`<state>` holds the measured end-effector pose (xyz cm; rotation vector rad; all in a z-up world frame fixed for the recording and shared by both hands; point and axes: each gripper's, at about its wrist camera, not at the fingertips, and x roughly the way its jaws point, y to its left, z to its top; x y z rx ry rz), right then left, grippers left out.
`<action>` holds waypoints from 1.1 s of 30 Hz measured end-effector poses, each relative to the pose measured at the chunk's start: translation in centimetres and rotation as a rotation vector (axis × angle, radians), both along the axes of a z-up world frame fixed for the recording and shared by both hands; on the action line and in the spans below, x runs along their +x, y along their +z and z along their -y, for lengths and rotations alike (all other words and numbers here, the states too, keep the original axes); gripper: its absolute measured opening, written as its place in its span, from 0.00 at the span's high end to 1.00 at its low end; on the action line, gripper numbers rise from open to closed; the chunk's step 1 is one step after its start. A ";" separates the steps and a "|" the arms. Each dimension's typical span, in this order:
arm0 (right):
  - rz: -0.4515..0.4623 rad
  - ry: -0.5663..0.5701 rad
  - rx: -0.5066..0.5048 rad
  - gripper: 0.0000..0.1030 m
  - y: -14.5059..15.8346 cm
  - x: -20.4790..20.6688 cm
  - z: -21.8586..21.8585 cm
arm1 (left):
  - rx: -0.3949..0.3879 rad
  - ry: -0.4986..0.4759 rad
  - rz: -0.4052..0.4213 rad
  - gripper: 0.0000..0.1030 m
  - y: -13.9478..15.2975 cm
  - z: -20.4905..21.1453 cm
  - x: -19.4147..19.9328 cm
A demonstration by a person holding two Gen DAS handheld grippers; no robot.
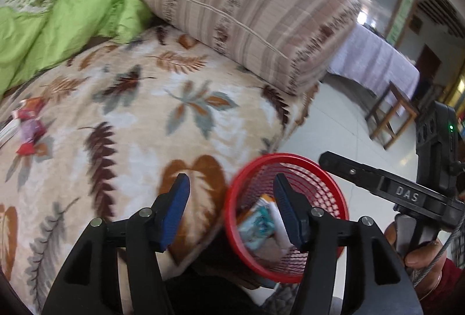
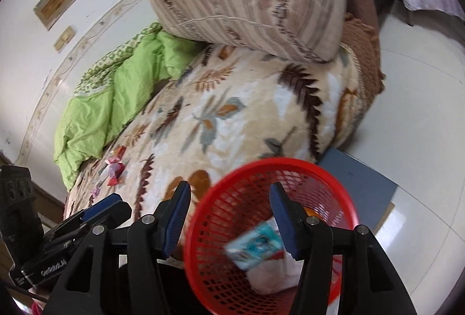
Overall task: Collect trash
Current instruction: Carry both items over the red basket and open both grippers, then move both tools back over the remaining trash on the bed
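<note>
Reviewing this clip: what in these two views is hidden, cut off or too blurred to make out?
- Wrappers on the bed, left wrist view: motion blur, print unreadable; small in the right wrist view.
- Red basket bottom, both views: covered by the teal packet, white paper and the fingers.
- Basket's base and support, right wrist view: cut off by the frame edge.
- Right gripper, left wrist view: its opening is not visible.

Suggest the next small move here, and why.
Probably swing the left gripper back toward the red and pink wrappers still lying on the leaf-print blanket. Both it and the right gripper stand open and empty over the red basket, which already holds a teal packet.
</note>
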<state>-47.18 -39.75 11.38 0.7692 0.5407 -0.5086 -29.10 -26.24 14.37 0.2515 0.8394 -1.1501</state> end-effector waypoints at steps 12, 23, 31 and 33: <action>-0.004 0.233 -0.023 0.39 0.8 9.5 -5.1 | -0.013 0.299 -0.016 0.42 -0.2 -8.9 10.0; -0.052 0.462 -0.051 0.32 0.9 23.2 -11.3 | 0.010 0.697 0.043 0.42 -1.9 -19.2 21.6; -0.092 0.512 -0.005 0.31 -1.1 36.5 -14.3 | -0.006 0.867 -0.062 0.42 -5.3 -25.1 28.5; -0.118 0.504 -0.001 0.31 -2.0 39.4 -14.5 | -0.021 0.880 -0.072 0.42 -5.5 -25.6 29.7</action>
